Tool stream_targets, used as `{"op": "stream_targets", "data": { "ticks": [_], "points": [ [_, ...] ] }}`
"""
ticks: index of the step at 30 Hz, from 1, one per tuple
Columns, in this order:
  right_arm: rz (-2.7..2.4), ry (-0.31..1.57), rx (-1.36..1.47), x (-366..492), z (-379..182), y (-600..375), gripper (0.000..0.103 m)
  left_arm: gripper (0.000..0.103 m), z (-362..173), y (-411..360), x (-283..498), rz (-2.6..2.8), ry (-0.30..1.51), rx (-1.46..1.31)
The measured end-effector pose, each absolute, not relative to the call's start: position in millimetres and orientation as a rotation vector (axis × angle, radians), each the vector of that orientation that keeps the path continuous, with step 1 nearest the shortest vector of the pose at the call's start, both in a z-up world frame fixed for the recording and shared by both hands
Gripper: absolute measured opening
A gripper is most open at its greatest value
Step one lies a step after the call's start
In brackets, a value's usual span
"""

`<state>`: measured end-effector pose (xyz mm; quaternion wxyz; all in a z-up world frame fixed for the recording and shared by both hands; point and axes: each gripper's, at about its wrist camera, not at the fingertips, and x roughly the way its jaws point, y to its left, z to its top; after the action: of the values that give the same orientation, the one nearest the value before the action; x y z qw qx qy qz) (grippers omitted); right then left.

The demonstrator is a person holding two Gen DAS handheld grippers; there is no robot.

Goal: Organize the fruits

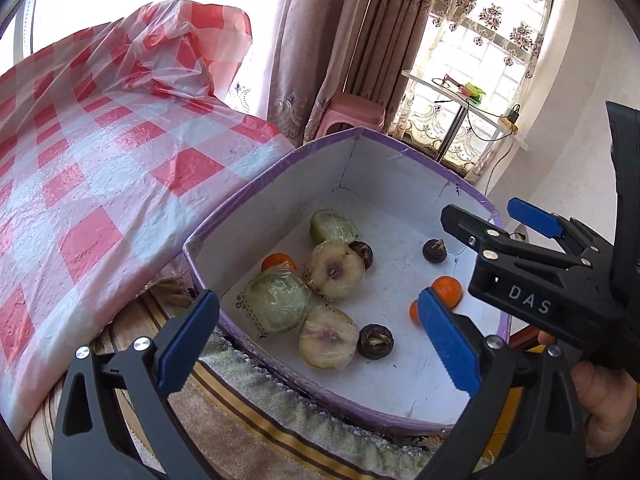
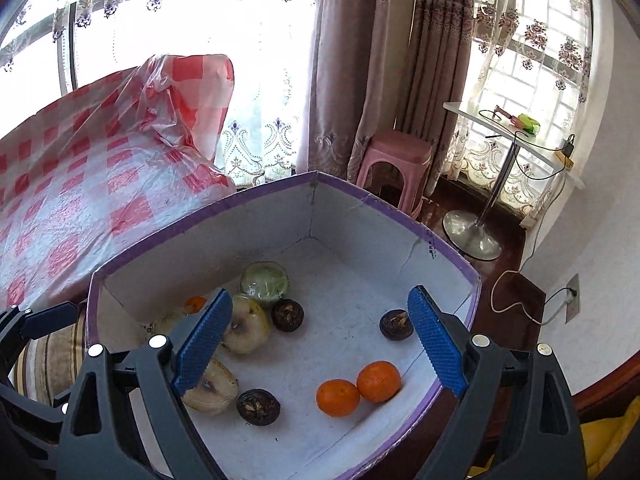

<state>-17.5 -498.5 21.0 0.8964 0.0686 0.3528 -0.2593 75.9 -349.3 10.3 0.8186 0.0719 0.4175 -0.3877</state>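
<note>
A purple-rimmed white box (image 1: 276, 168) (image 2: 200, 216) holds the fruit. Inside lie wrapped green-and-cream halved fruits (image 1: 334, 268) (image 2: 246, 328), three dark round fruits (image 1: 375, 341) (image 2: 258, 406) and three oranges (image 1: 448, 290) (image 2: 378, 381). My left gripper (image 1: 320, 340) is open and empty above the box's near left side. My right gripper (image 2: 320, 338) is open and empty above the box's middle; it also shows in the left wrist view (image 1: 516, 224) over the box's right wall.
A bed or table under a red-checked plastic sheet (image 1: 100, 152) lies left of the box. A striped towel (image 1: 256, 412) lies under the box. A pink stool (image 2: 396, 160), curtains and a small pedestal table (image 2: 504, 132) stand behind. Cables trail on the floor at right.
</note>
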Motion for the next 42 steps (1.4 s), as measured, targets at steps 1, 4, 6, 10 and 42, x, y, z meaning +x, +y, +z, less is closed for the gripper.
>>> {"op": "stream_targets", "data": {
  "ticks": [1, 4, 6, 10, 42],
  "points": [
    [-0.54, 0.728, 0.147, -18.1, 21.1, -499.6, 0.086, 0.1, 9.5, -348.9, 77.3, -0.823, 0.896, 0.149],
    [-0.543, 0.733, 0.149, -18.2, 19.8, -500.9, 0.086, 0.1, 7.8, -347.5, 79.9, -0.82, 0.907, 0.137],
    [-0.54, 0.734, 0.148, -17.9, 19.2, -499.8, 0.086, 0.1, 8.1, -347.9, 79.2, -0.823, 0.905, 0.14],
    [-0.539, 0.73, 0.143, -17.8, 19.4, -498.4, 0.086, 0.101, 8.3, -352.5, 75.7, -0.831, 0.899, 0.169],
    [-0.557, 0.764, 0.168, -15.9, 8.6, -505.3, 0.086, 0.101, 2.5, -373.5, 71.7, -0.79, 0.903, 0.31]
  ]
}}
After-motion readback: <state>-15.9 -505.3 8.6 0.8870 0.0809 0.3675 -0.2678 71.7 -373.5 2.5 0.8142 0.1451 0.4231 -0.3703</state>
